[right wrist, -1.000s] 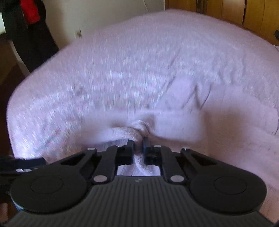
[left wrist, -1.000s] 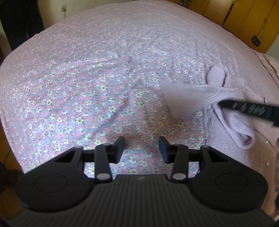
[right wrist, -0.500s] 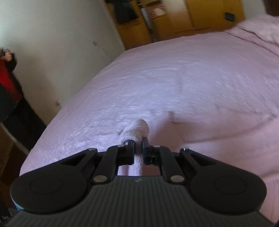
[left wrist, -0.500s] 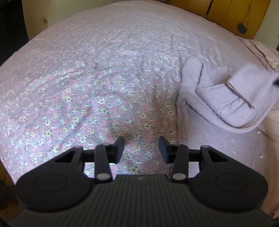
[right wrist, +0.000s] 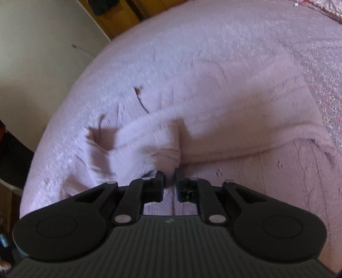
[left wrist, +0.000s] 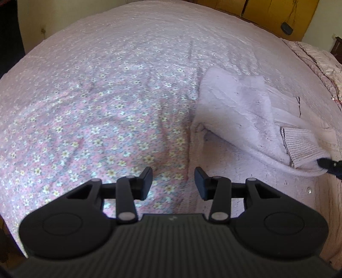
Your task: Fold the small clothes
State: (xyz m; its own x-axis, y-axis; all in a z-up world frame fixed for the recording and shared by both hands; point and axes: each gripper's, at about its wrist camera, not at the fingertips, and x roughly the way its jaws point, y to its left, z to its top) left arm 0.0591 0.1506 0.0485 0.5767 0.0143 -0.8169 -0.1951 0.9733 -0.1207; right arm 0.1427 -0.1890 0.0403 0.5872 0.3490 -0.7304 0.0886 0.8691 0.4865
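Observation:
A pale lilac knitted sweater (left wrist: 239, 111) lies on the bed at the right of the left wrist view, its sleeve folded across the body. My right gripper (right wrist: 170, 177) is shut on the sleeve's ribbed cuff (right wrist: 164, 156) and holds it low over the sweater body (right wrist: 245, 119). The right gripper's tip (left wrist: 329, 165) shows at the right edge of the left wrist view, pinching that cuff (left wrist: 299, 147). My left gripper (left wrist: 173, 177) is open and empty above the bedspread, just left of the sweater's near edge.
The bed is covered by a pink floral bedspread (left wrist: 96, 111). A quilted pillow or blanket (left wrist: 322, 57) lies at the far right. Wooden cabinets (left wrist: 277, 12) stand behind the bed. A cream wall (right wrist: 42, 47) and the bed's edge are at left in the right wrist view.
My right gripper carried the sleeve cuff up and across, then lowered it over the sweater body. My left gripper stayed open and shifted right, closer to the sweater.

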